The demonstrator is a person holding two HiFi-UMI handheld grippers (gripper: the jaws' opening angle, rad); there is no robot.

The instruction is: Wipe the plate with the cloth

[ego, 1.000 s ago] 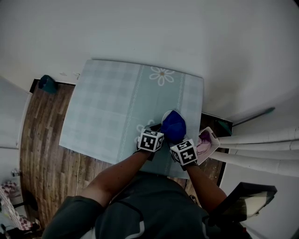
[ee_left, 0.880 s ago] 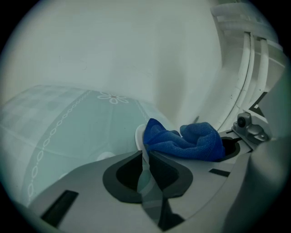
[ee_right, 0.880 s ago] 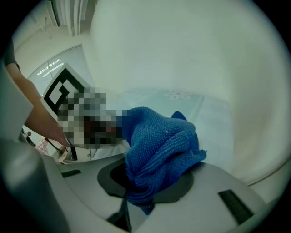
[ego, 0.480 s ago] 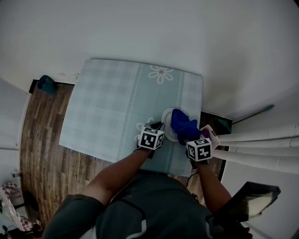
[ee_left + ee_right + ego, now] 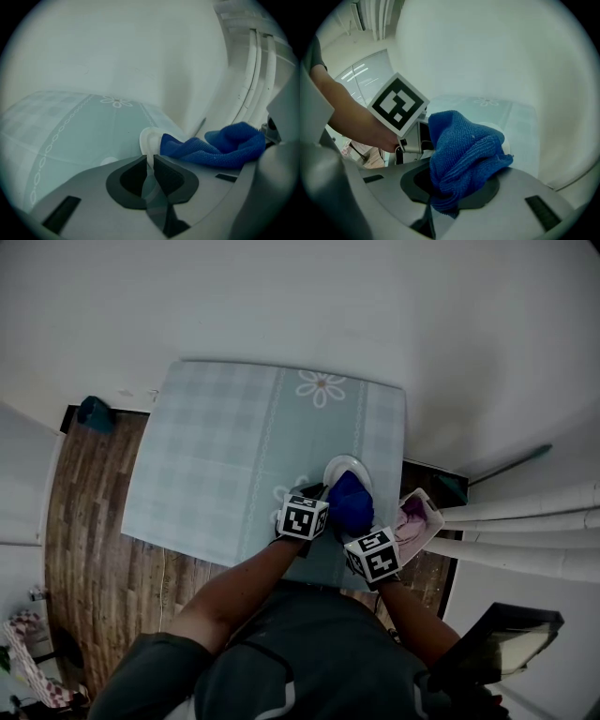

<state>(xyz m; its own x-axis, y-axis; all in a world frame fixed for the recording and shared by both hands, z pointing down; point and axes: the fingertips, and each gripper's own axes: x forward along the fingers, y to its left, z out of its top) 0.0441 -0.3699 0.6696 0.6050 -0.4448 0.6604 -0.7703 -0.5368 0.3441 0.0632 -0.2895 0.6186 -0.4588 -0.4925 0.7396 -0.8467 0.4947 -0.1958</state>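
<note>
head: high, steeply down; gripper views: low, close; shared: plate [image 5: 339, 465]

Table [image 5: 225, 456]: square, centre of the head view, its top a pale blue-green check with white daisy motifs and chain-line borders. On it: one white plate [image 5: 341, 466], lower right of the tabletop, near its right edge.

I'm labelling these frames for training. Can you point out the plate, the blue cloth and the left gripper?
plate [image 5: 150, 140], left gripper view, its white rim.
blue cloth [image 5: 464, 150], right gripper view, middle of the bunched fabric.
left gripper [image 5: 150, 161], left gripper view, midway between its fingertips.
</note>
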